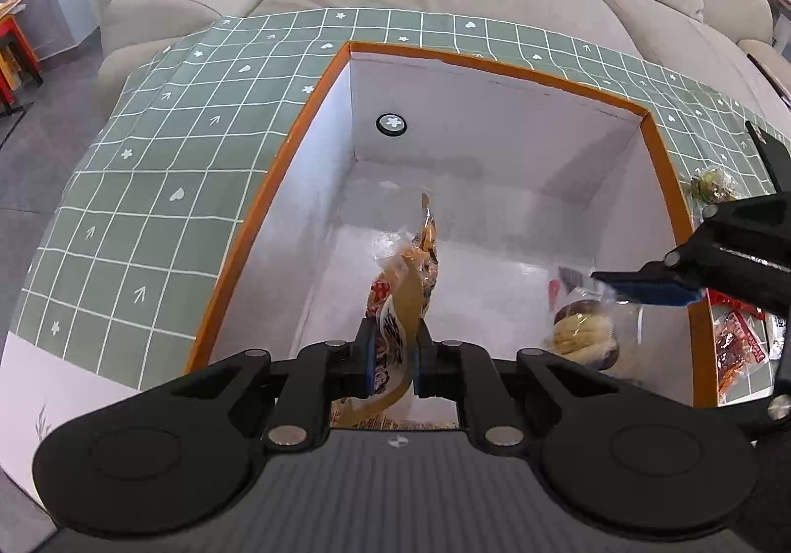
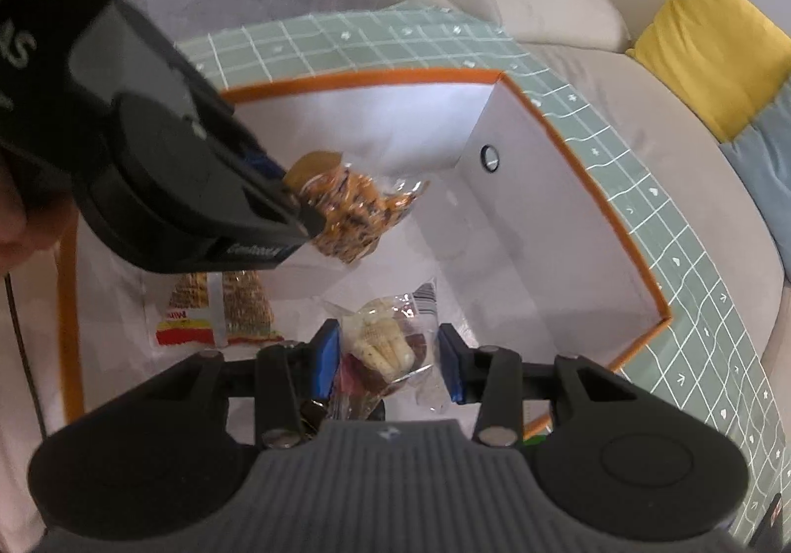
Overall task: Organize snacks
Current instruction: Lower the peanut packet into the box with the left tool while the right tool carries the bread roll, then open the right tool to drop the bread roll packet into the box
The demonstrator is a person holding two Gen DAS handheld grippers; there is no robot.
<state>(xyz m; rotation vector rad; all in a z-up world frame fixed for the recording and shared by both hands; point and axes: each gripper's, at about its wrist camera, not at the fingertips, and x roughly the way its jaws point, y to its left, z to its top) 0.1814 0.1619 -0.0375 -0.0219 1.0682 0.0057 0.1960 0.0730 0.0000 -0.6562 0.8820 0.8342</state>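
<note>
Orange snack pack [image 1: 413, 286] sits pinched in the left claw [image 1: 393, 355], pads clamped on its lower end, long axis running straight out past the tips, over the white box [image 1: 494, 108]. Left claw tilts steeply down into the box. Clear bun pack [image 2: 385, 345] hangs btwn the right claw [image 2: 390, 365] pads (grip unclear, jaws partly apart), also angled down. Striped pack [image 2: 217, 310] lies on the box floor, left of the right claw. Box stands on a green checked table [image 1: 148, 207].

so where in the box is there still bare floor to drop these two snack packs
Bare white floor runs along the far wall of the box, below the round grommet, and between the two held packs. The near corner holds a striped snack bag. Left gripper grips an orange packet; right gripper holds a clear bun pack.
</note>
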